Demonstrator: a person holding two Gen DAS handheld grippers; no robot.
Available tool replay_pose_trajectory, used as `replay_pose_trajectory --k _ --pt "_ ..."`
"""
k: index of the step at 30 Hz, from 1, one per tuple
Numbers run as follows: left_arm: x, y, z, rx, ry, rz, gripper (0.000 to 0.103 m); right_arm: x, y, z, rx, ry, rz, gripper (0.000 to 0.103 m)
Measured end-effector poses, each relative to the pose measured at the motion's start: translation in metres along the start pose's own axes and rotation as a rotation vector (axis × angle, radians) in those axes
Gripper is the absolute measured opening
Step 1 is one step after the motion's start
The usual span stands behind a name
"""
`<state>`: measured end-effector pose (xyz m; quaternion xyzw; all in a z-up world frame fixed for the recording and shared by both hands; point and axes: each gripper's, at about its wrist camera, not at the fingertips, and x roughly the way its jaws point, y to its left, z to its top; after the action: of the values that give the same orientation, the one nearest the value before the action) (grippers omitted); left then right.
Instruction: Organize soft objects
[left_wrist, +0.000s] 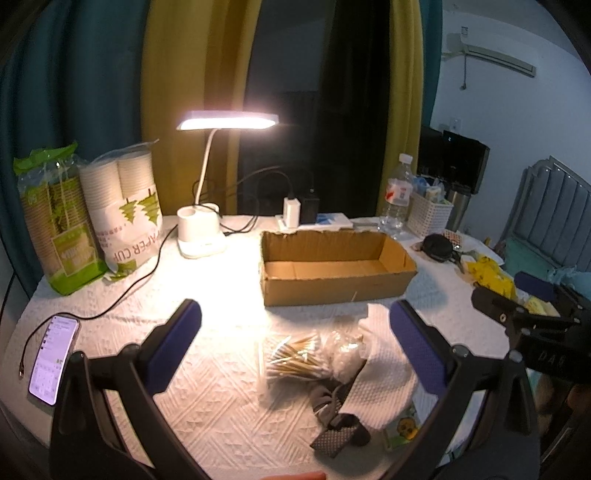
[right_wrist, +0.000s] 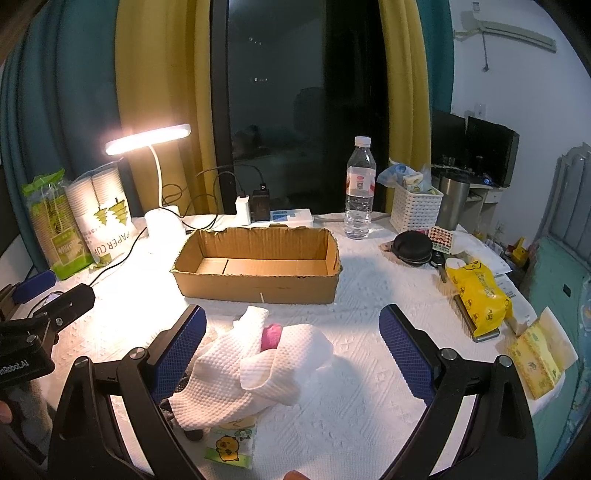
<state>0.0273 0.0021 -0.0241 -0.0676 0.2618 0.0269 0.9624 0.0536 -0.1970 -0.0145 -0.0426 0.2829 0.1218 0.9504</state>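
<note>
Where it lies crumpled, white cloth (right_wrist: 236, 373) looks dimpled.

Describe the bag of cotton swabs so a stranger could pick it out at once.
Start at the open cardboard box in the middle of the white-covered table. In front of it lies a heap of soft things; the bag of cotton swabs is at the heap's left edge, beside the white towel. It alone is clear plastic, packed with pale sticks.
</note>
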Motion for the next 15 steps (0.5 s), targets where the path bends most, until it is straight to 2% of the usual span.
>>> replay_pose_trajectory --k 15 --pt "0.023 0.001 -0.006 0.0 0.045 0.0 0.102 0.022 0.002 -0.002 0.0 0.046 0.013 0.097"
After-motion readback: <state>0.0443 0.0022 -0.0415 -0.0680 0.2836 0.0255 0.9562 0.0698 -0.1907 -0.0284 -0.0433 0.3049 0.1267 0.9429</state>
